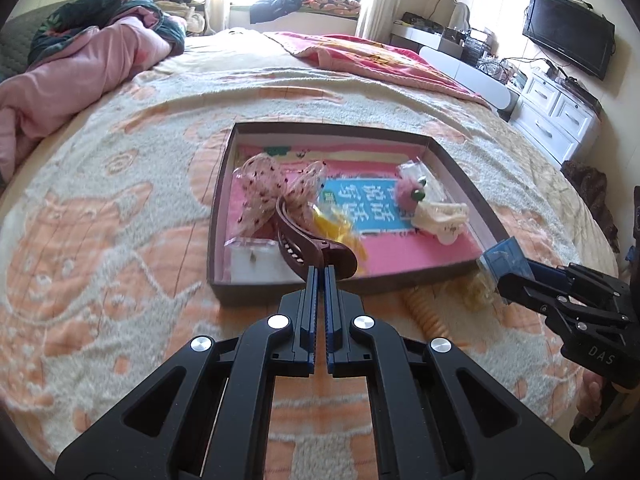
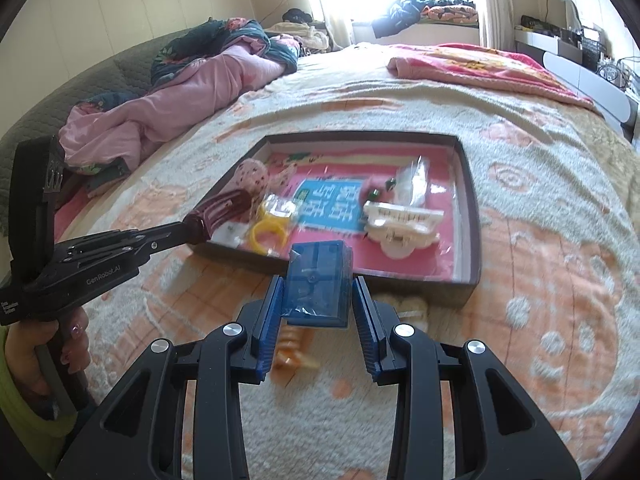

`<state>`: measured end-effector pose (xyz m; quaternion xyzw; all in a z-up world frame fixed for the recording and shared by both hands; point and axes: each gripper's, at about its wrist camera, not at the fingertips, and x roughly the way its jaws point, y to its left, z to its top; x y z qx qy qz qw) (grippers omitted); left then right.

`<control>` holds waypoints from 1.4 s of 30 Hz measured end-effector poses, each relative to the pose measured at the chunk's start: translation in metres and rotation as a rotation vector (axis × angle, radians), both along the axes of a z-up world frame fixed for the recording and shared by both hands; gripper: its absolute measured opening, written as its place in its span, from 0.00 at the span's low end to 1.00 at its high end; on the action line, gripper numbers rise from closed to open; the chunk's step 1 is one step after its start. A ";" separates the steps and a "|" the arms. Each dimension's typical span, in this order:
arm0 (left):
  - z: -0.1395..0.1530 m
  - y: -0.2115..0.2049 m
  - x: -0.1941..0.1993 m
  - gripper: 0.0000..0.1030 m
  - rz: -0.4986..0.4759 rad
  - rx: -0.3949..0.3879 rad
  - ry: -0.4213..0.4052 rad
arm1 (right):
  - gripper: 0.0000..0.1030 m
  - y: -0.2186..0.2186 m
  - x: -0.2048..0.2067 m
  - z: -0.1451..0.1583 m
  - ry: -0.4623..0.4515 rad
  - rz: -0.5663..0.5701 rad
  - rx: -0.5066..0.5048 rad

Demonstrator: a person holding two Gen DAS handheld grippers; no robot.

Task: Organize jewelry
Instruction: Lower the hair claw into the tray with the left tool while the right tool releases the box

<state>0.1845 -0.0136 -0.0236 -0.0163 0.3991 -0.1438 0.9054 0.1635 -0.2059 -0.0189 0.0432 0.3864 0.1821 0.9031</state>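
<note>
Now brown hair claw (image 1: 304,240) pinched in left jaws, blue box (image 2: 318,280) between right jaws

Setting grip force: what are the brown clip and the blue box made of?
brown hair clip: likely hard plastic, glossy, moulded teeth, in the left gripper. blue box: translucent rigid plastic, apparently film-wrapped, between the right gripper pads.

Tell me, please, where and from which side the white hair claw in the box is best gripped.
Grip the white hair claw across its toothed body, coming from above. It lies flat on the box floor with its length across the view, so fingers fit on either long side. The pink pompom clip crowds its far left end, so probably aim mid-body.
</note>
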 end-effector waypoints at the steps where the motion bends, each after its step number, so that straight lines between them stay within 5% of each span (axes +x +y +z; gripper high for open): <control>1: 0.000 -0.001 0.002 0.00 0.000 0.005 0.000 | 0.32 -0.001 0.003 0.001 -0.004 -0.002 -0.002; 30: 0.030 -0.034 0.068 0.00 -0.029 0.049 -0.075 | 0.32 -0.027 0.077 0.012 -0.042 -0.073 -0.055; 42: 0.016 -0.052 0.095 0.00 -0.060 0.080 -0.054 | 0.32 -0.025 0.113 -0.005 -0.011 -0.086 -0.094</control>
